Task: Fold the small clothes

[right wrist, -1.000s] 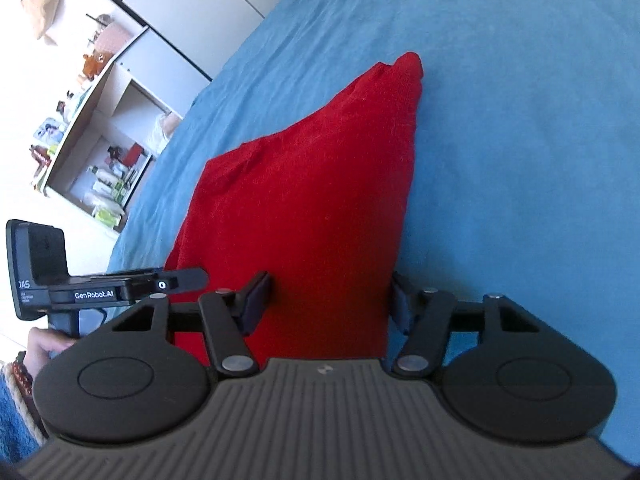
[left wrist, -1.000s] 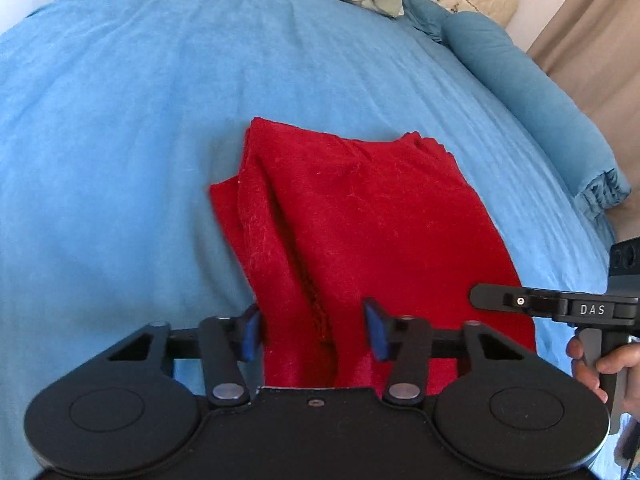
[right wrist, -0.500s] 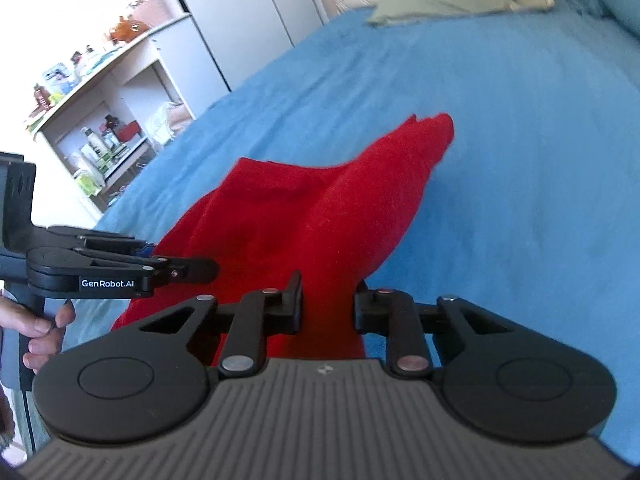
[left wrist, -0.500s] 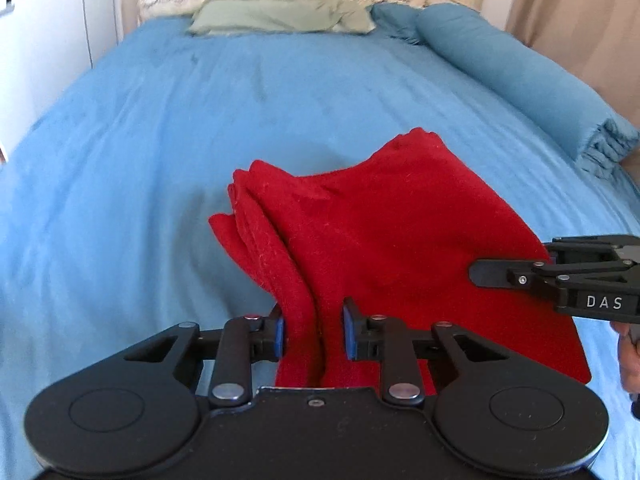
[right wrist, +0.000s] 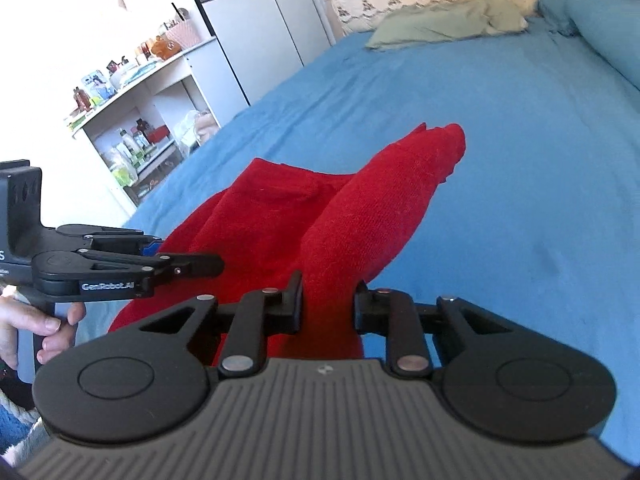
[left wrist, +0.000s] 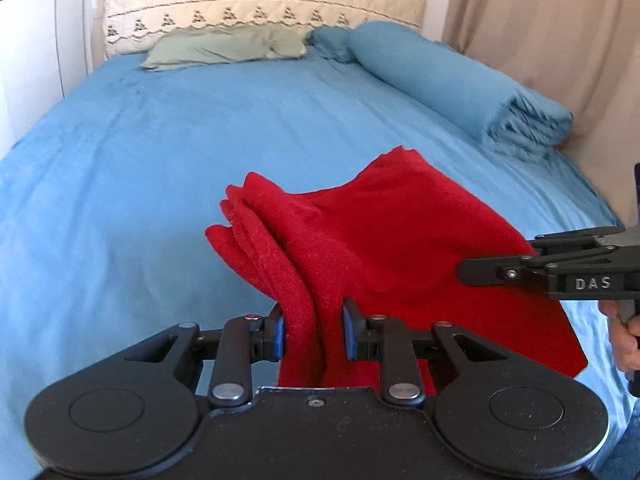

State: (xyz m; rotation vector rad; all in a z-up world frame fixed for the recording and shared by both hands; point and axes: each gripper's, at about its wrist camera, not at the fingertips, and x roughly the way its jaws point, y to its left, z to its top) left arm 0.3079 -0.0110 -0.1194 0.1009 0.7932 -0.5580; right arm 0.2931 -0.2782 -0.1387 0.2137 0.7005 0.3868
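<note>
Pinching the red cloth [left wrist: 384, 248], left claw [left wrist: 313, 334] and right claw [right wrist: 328, 304] each clamp a bunched edge.

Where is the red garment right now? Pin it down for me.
The red garment is on the blue bedsheet, its near edge pinched by the left gripper and right gripper; the blue bedding roll lies beyond, on its right.

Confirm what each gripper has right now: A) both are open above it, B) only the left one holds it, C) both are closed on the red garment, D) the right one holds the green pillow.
C: the left gripper and the right gripper each pinch a bunched edge of the red garment, lifting it off the blue bed.
</note>
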